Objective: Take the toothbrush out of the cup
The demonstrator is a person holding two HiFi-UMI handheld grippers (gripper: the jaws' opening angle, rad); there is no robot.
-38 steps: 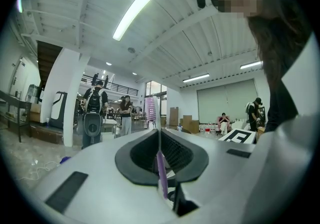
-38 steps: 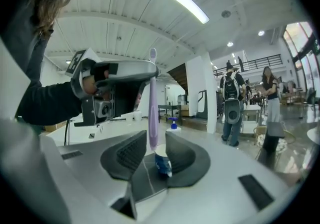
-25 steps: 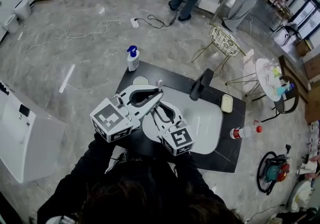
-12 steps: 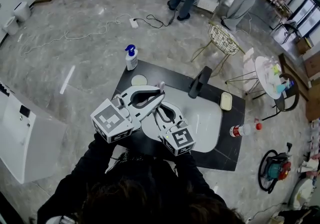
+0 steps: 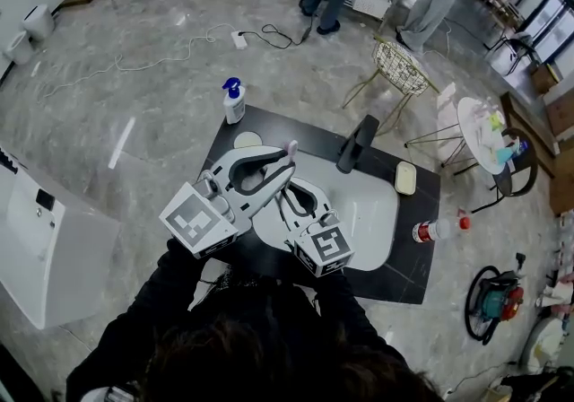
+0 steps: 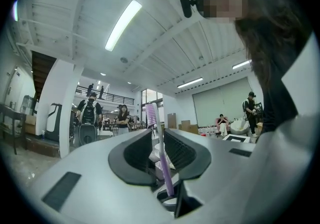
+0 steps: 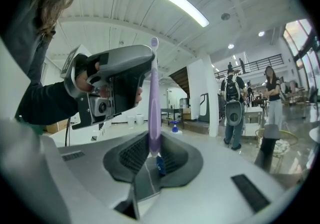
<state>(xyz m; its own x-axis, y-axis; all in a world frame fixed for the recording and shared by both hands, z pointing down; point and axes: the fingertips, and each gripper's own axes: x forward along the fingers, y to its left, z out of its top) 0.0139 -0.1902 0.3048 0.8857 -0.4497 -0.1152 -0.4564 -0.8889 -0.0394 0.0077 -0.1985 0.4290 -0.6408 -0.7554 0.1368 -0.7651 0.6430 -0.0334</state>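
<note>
Shows purple toothbrush (image 7: pixel 153 103) upright in mid-air over sink (image 5: pixel 377 212), lower handle pinched in closed jaws of right gripper (image 7: pixel 150 144), w/ jaws of left gripper (image 6: pixel 159 136) just eased apart, loose round its neck; removal from cup prob. done, only set-down left.

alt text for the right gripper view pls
A purple toothbrush stands upright, clamped near its lower end in the right tongs. From the left a hand holds the left gripper, its tongs just opened around the brush. People stand in the background.

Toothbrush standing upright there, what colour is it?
The slim plastic toothbrush is pale lilac all over, clearest in the right gripper view.
</note>
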